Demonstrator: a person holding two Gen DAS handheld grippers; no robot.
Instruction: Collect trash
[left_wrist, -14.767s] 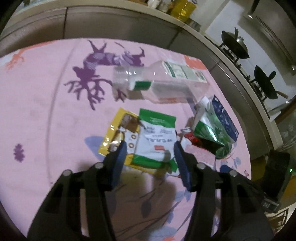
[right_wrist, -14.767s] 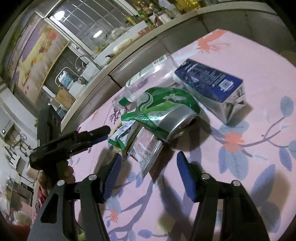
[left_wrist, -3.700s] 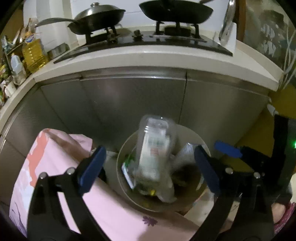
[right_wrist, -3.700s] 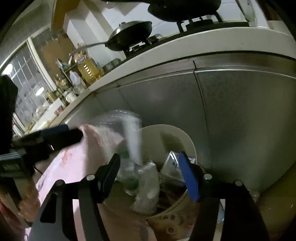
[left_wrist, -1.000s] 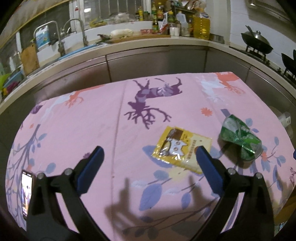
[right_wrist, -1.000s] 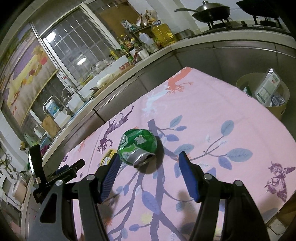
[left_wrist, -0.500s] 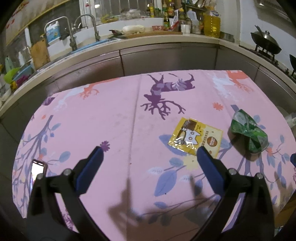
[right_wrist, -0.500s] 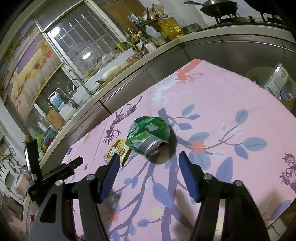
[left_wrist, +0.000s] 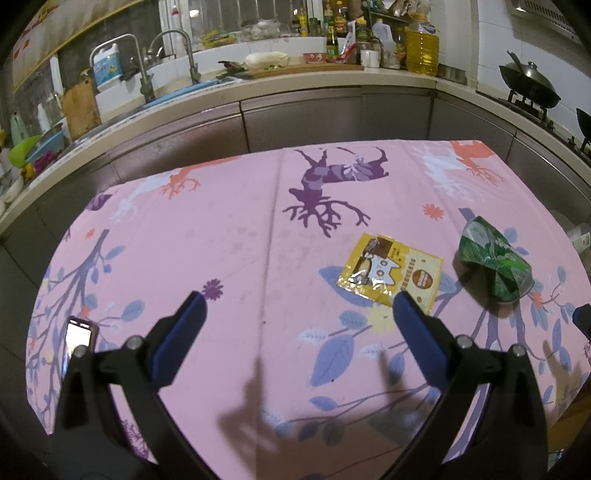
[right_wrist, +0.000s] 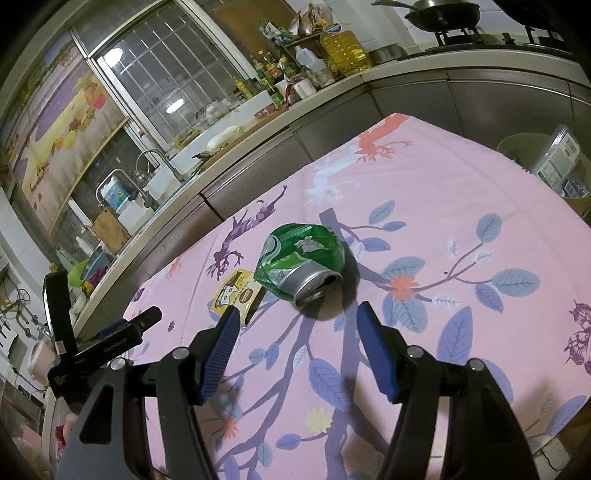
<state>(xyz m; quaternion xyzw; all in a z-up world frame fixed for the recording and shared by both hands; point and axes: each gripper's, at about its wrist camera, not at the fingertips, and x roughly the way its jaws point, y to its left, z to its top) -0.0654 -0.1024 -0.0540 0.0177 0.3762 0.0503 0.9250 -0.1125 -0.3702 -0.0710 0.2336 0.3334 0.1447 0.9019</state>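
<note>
Left wrist view: the left gripper (left_wrist: 297, 306) hangs wide open and empty over the pink patterned tablecloth (left_wrist: 221, 240); a flat yellow snack wrapper (left_wrist: 390, 274) lies just past its right finger, a crushed green aluminium can (left_wrist: 493, 263) farther right.

Right wrist view: the right gripper (right_wrist: 297, 325) stands open, empty, with the can (right_wrist: 301, 262) just ahead and a beige waste bin (right_wrist: 517, 146) off the table's far edge.

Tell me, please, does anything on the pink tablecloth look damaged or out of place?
Yes. The green can lies on its side, crushed and dented. Beside it a yellow wrapper lies flat on the tablecloth. Both are litter.
</note>
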